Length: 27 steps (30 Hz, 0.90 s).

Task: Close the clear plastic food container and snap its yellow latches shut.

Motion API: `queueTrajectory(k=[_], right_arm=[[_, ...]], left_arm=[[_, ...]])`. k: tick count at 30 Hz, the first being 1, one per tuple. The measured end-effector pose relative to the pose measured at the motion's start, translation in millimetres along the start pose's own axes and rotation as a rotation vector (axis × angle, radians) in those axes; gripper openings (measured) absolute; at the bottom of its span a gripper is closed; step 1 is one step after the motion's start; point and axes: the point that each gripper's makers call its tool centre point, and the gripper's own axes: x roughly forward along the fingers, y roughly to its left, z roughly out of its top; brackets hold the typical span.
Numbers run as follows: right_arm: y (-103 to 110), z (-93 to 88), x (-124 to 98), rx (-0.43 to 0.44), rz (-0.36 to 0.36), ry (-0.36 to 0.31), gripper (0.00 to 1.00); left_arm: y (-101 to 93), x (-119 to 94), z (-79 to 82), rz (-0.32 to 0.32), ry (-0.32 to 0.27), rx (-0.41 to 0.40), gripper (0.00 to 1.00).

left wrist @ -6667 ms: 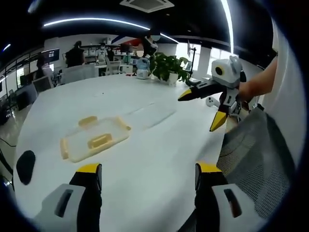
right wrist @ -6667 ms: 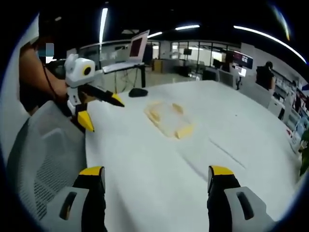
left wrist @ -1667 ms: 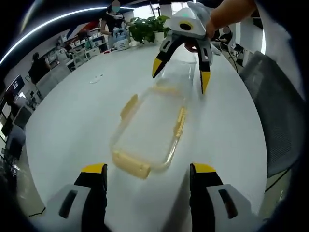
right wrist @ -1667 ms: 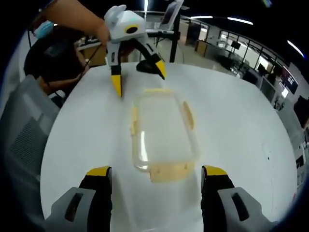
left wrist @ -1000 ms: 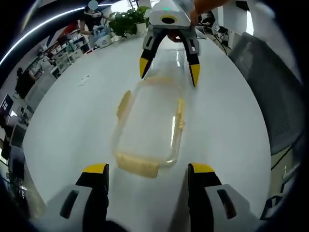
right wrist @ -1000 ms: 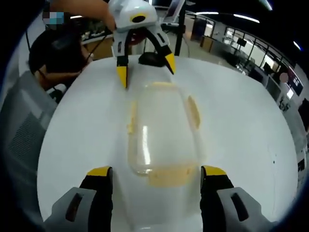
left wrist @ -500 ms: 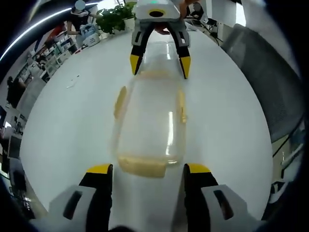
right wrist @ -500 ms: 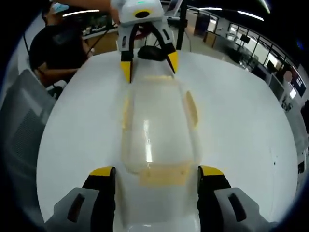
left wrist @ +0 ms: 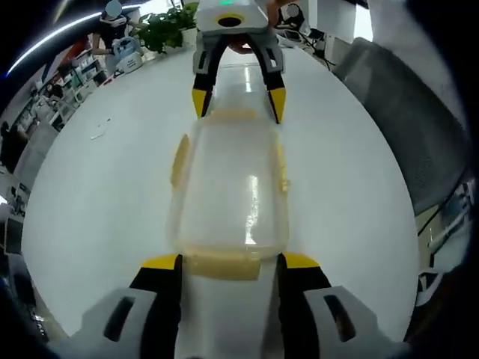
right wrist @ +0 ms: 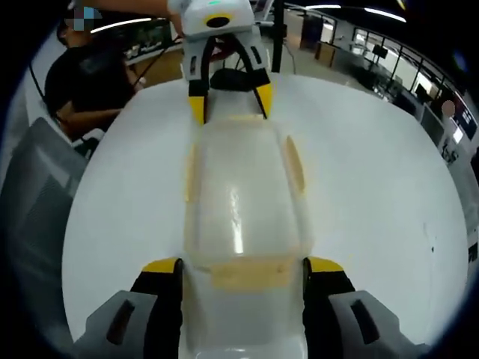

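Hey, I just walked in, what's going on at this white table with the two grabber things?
A person is working a clear plastic food container lying on a white table with a handheld gripper at each end. The left gripper has its open jaws either side of one yellow end latch, and the right gripper straddles the opposite end latch the same way. The lid sits on top. The side latches look flared out, not yet snapped.

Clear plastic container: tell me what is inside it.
Nothing can be seen inside the container; the white table shows through its clear lid. Glare streaks and the yellow latches hide small patches of the interior.
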Motion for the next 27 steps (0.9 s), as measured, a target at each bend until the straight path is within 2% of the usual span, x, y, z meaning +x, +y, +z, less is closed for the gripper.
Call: queueTrajectory(k=[7, 12, 14, 15, 16, 18, 27], right_arm=[[-1.5, -2.0, -0.9, -0.012, 0.006, 0.012, 0.56], [-0.9, -2.8, -3.6, -0.032, 0.017, 0.019, 0.4], [0.1, -2.3, -2.2, -0.042, 0.02, 0.02, 0.4], [1.7, -2.3, -2.1, -0.06, 0.032, 0.021, 0.4], [2.4, -2.4, -3.0, -0.053, 0.028, 0.022, 0.4], [2.0, -2.8, -3.5, -0.05, 0.03, 0.019, 0.4], [2.4, -3.6, -3.8, -0.053, 0.025, 0.025, 0.4]], left_arm=[[-1.2, 0.0, -1.0, -0.009, -0.009, -0.003, 0.51], [-1.9, -1.6, -3.7, -0.019, 0.003, 0.003, 0.49], [-4.0, -2.2, -4.6, -0.029, 0.01, 0.02, 0.46], [-2.5, -4.1, -6.4, -0.018, 0.023, 0.04, 0.4], [-1.9, -4.1, -5.3, -0.011, 0.014, -0.017, 0.39], [-2.4, -4.5, -5.5, -0.02, 0.015, 0.012, 0.4], [-2.8, -2.9, -5.6, -0.013, 0.034, 0.014, 0.4]])
